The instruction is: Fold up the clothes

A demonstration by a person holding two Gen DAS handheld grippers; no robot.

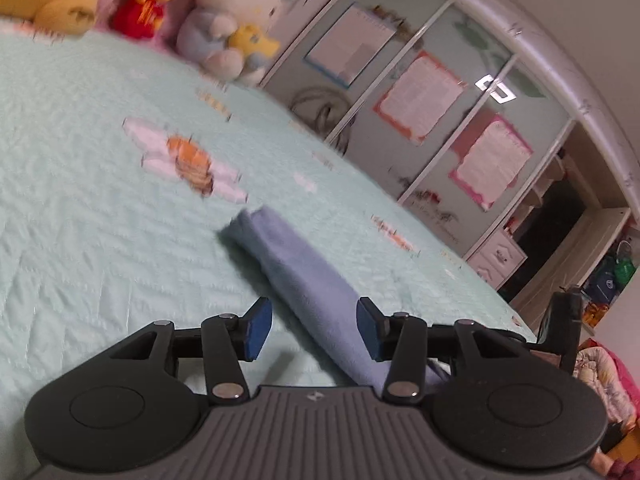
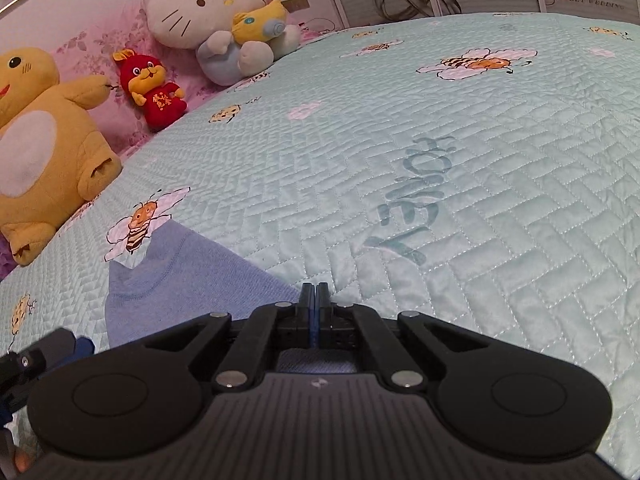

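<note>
Blue knit fabric, a folded garment [image 1: 304,276], lies on the mint-green quilted bedspread [image 1: 80,208] and runs diagonally from the middle of the left wrist frame down toward the lower right. The left gripper [image 1: 314,326] hangs over it with its jaws spread wide, both blue pads clear of the cloth, holding nothing. In the right wrist frame the same garment [image 2: 180,276] fills the lower left, its neckline seam showing, and passes under the right gripper [image 2: 315,300], whose jaws are pressed together with only a thin slit between the pads; whether cloth is pinched between them I cannot tell. Plush toys sit along the upper left: a yellow one [image 2: 44,152], a red one [image 2: 158,94] and a white cat [image 2: 216,12].
</note>
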